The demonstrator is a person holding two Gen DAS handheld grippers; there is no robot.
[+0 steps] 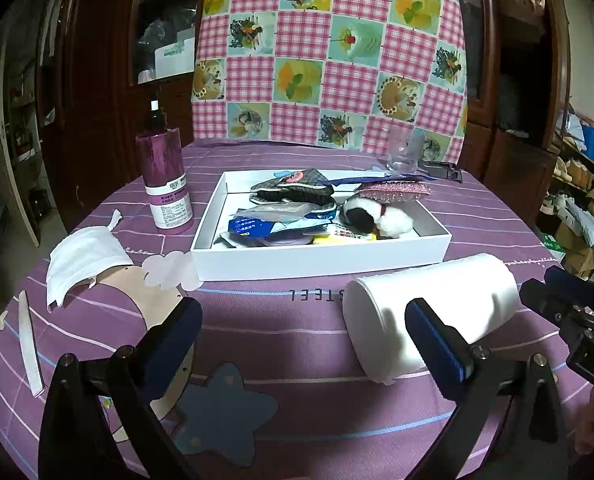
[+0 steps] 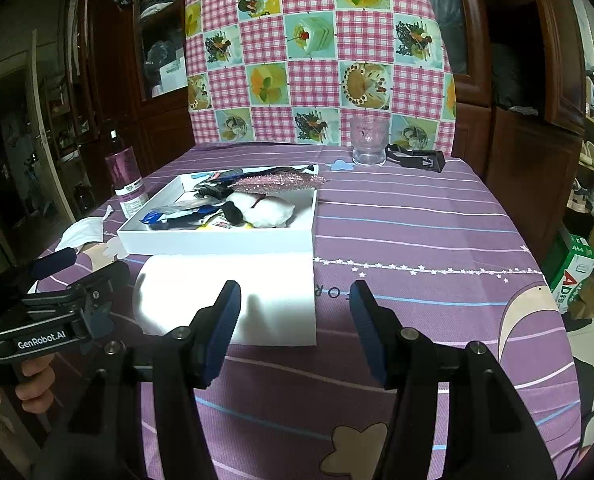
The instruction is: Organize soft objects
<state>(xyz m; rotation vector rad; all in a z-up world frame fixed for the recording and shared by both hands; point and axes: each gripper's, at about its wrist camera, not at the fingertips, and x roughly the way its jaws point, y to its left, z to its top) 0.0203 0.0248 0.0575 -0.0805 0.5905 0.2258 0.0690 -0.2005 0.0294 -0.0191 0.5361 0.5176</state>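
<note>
Lying sideways on the striped purple desk (image 1: 281, 320): soft white paper roll (image 1: 429, 312), cylindrical, before the white rectangular tray (image 1: 321, 264) of plush and fabric items. Left gripper (image 1: 301, 328) jaws apart, empty. Right wrist view: right gripper (image 2: 295, 320) jaws apart, empty, near the roll.

Table (image 1: 297, 320): tray (image 1: 321, 264) at centre. In tray: plush toy (image 1: 377, 216) at right, glitter piece (image 1: 393, 192) behind and partly over it, folded cloth items (image 1: 297, 192) toward the back, packets (image 1: 265, 226) at front left. Left of tray: bottle (image 1: 167, 184), upright, just beside it. Front left of tray: face mask (image 1: 83, 264), flat on the table. In front of tray, toward the right: paper roll (image 1: 429, 312), lying on its side. Behind tray, at right: glass (image 1: 405, 154), upright; clip (image 1: 441, 170) just right of glass.
</note>
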